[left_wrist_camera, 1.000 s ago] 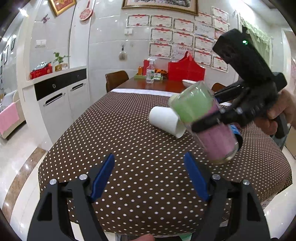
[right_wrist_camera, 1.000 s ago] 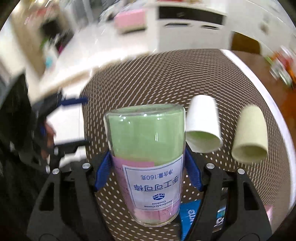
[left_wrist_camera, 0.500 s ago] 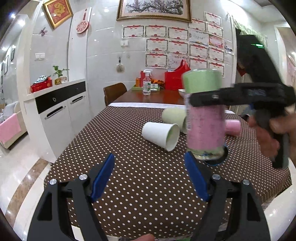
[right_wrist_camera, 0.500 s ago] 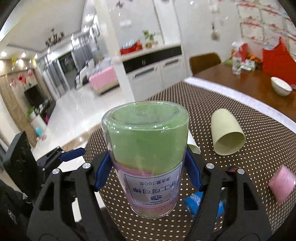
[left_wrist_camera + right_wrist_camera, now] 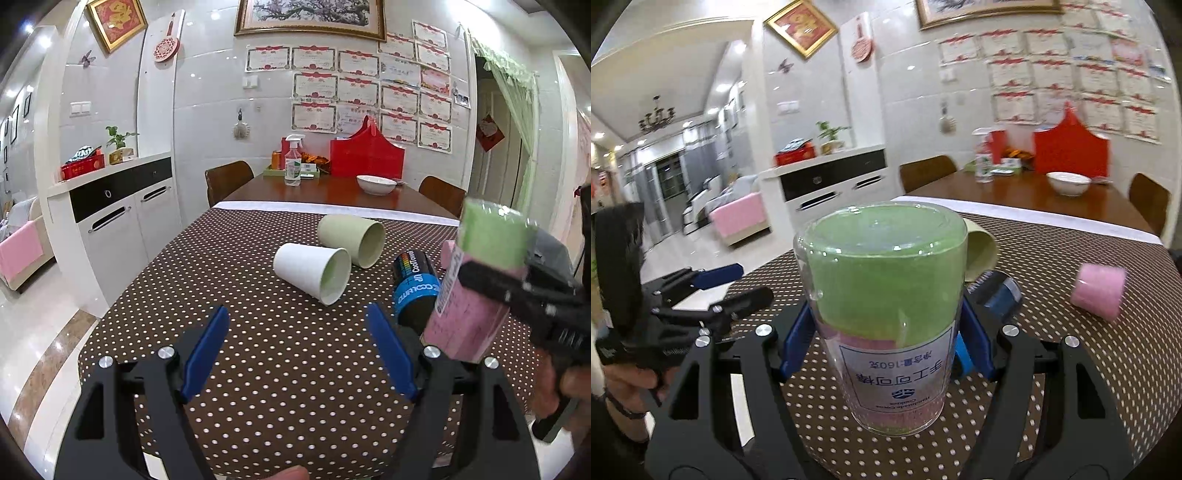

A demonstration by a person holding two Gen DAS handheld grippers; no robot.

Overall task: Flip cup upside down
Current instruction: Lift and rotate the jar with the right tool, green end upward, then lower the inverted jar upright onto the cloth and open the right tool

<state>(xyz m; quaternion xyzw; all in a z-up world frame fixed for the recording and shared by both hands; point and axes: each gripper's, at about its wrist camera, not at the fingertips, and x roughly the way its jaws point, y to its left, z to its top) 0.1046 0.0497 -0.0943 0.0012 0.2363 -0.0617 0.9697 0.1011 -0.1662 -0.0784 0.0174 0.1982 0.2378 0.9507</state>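
Observation:
A clear plastic cup (image 5: 886, 306) with green and pink filling and an inverted printed label is held base-up, my right gripper (image 5: 886, 334) shut on its sides. In the left wrist view the same cup (image 5: 476, 280) leans slightly at the right, its mouth low over the dotted tablecloth (image 5: 295, 387); contact with the cloth cannot be told. My left gripper (image 5: 297, 350) hovers open over the near part of the table, nothing between its blue pads.
A white paper cup (image 5: 314, 271), a pale green cup (image 5: 351, 240) and a blue-black can (image 5: 415, 288) lie on their sides mid-table. A pink cup (image 5: 1099, 295) lies to the right. Behind are a wooden table with a bowl (image 5: 376, 184), and chairs.
The right gripper turned the cup from lying sideways to base-up, then carried it right and lower, nearer the table's front. The left gripper stayed open and barely moved.

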